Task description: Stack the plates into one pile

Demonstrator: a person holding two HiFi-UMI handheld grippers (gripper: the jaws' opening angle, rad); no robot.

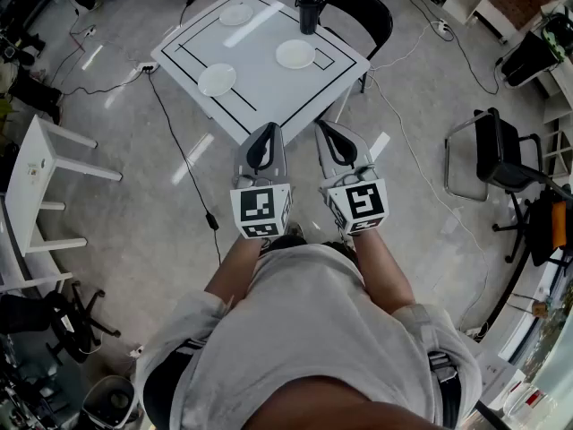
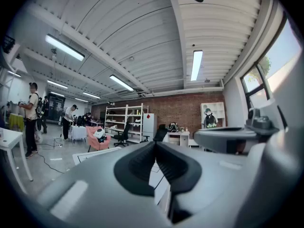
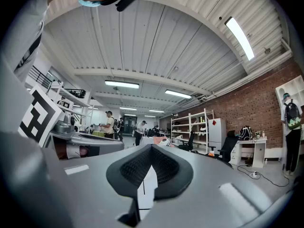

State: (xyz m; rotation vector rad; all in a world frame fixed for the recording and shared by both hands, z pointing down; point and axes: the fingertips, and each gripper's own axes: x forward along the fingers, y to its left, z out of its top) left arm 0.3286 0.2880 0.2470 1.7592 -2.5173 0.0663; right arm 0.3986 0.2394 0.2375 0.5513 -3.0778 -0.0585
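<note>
left gripper (image 1: 265, 133): jaws pressed together, nothing between them
right gripper (image 1: 329, 138): jaws likewise shut and empty
plates (image 1: 217, 80): three lay well apart on the white surface (image 1: 269, 106), well ahead of both jaws
handling: looked stiff, smooth and shallow; likely light, slippery and breakable
hold: best at the rim, one jaw over and one under the lip
</note>
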